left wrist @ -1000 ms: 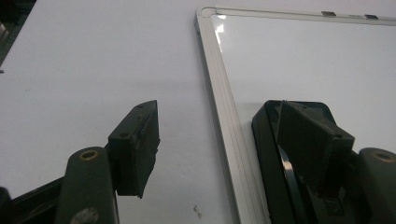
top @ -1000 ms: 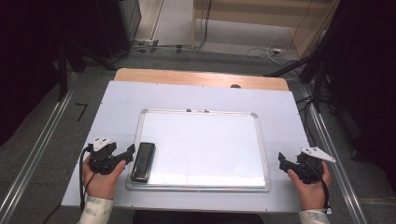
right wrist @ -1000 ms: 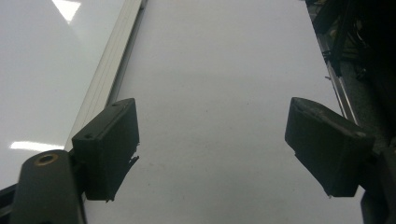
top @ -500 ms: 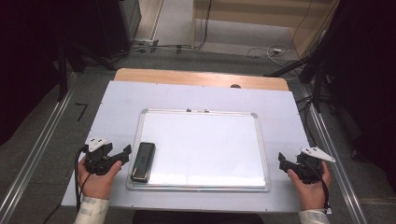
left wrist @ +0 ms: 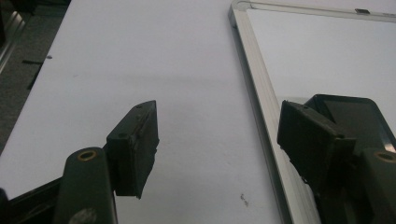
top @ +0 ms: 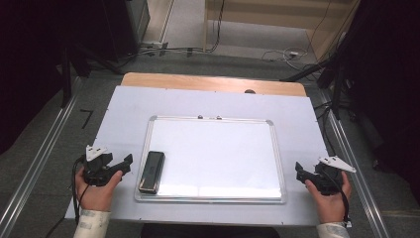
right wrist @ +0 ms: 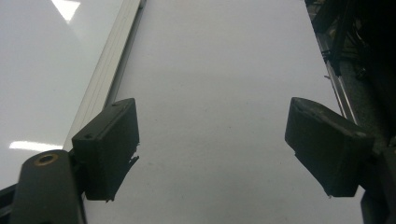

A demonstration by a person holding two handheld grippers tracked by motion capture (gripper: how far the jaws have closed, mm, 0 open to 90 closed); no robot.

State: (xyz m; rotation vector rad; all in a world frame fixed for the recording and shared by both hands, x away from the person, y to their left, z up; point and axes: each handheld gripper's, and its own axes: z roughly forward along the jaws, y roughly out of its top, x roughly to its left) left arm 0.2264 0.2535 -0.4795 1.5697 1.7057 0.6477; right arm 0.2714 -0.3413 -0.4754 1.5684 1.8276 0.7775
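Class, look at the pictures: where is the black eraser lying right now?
In the high view the black eraser lies on the whiteboard, at its near left corner beside the frame, just right of the left gripper, which does not touch it.

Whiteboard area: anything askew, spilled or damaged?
Nothing stands out. The whiteboard lies square on the table, its surface clean. The black eraser lies along the board's left edge, just inside the frame. No spills or damage.

1 whiteboard (top: 218, 153) is lying on 1 white table (top: 124, 114). 1 black eraser (top: 151, 171) is resting on the board's left part. 2 small magnets (top: 209, 117) are sitting on its top frame. 2 grippers are showing: 1 left gripper (top: 126, 161) and 1 right gripper (top: 299, 170).
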